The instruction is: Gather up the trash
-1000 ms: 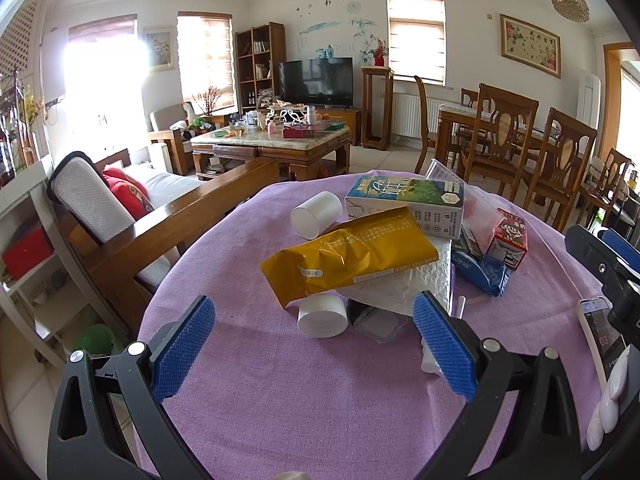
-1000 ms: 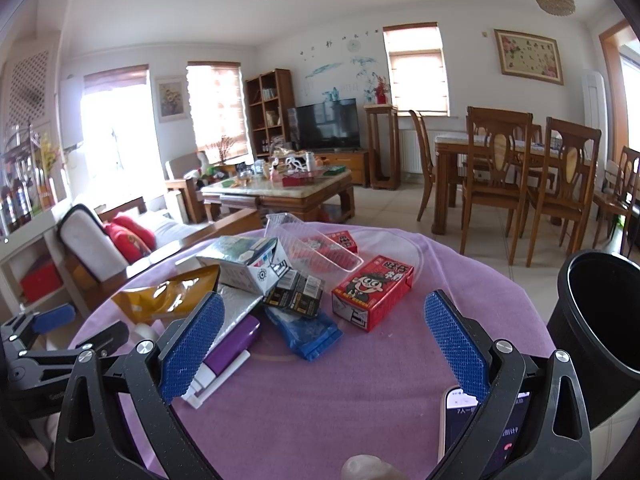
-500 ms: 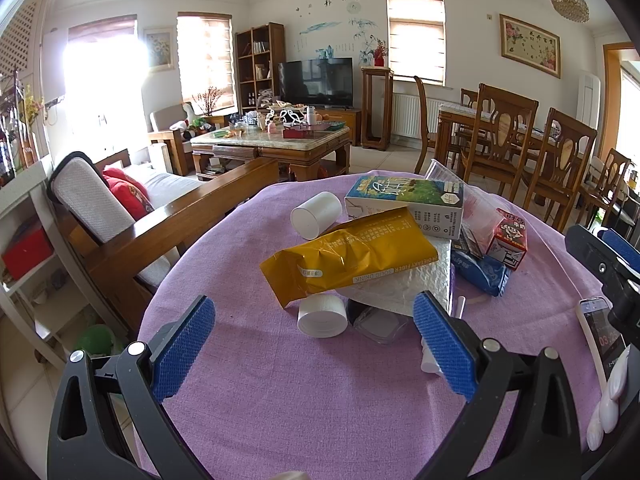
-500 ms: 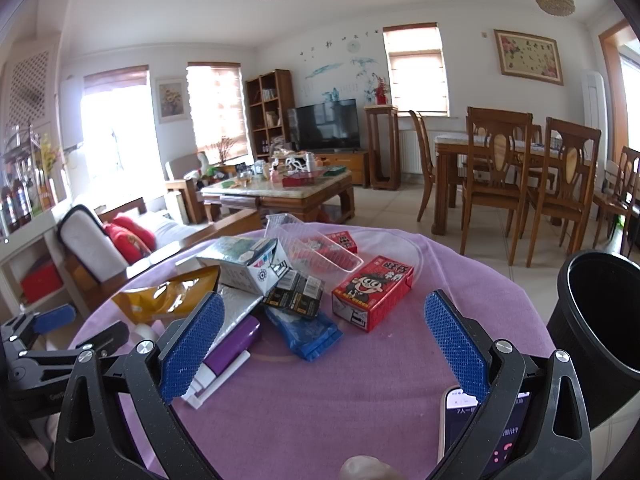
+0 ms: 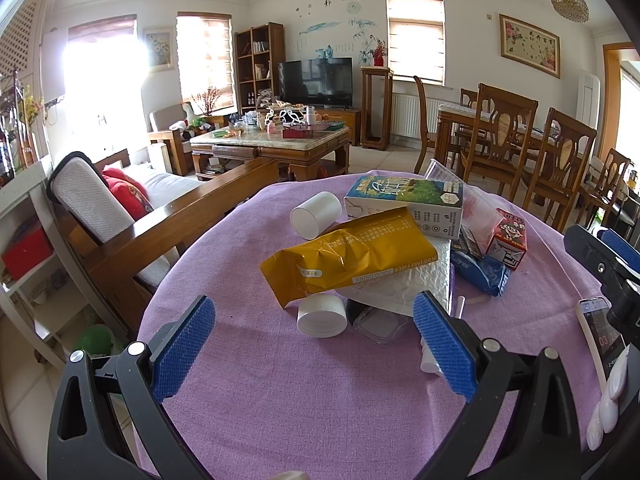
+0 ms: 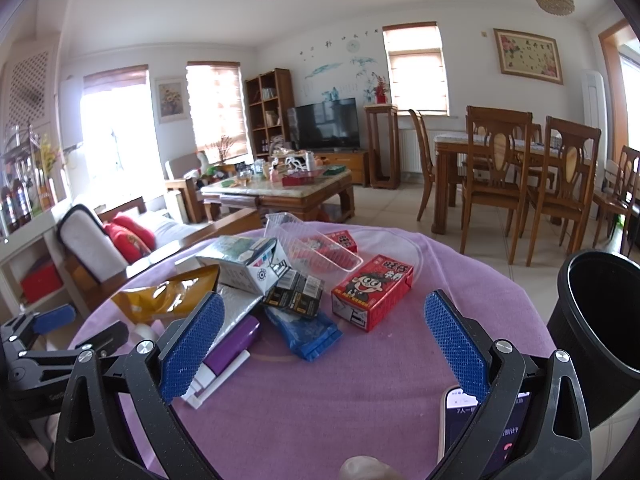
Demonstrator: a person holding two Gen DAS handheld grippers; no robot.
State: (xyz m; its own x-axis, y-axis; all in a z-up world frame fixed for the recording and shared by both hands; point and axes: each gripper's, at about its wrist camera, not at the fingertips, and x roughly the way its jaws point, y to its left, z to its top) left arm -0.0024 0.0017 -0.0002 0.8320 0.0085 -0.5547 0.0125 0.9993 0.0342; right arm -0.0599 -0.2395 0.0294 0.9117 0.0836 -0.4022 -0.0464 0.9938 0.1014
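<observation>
Left wrist: tongs (image 5: 314, 344) wide, empty

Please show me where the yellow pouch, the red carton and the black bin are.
yellow pouch (image 5: 352, 256): left wrist view, its middle.
red carton (image 6: 372, 292): right wrist view, its top face.
black bin (image 6: 600, 320): right wrist view, its inner wall.
</observation>
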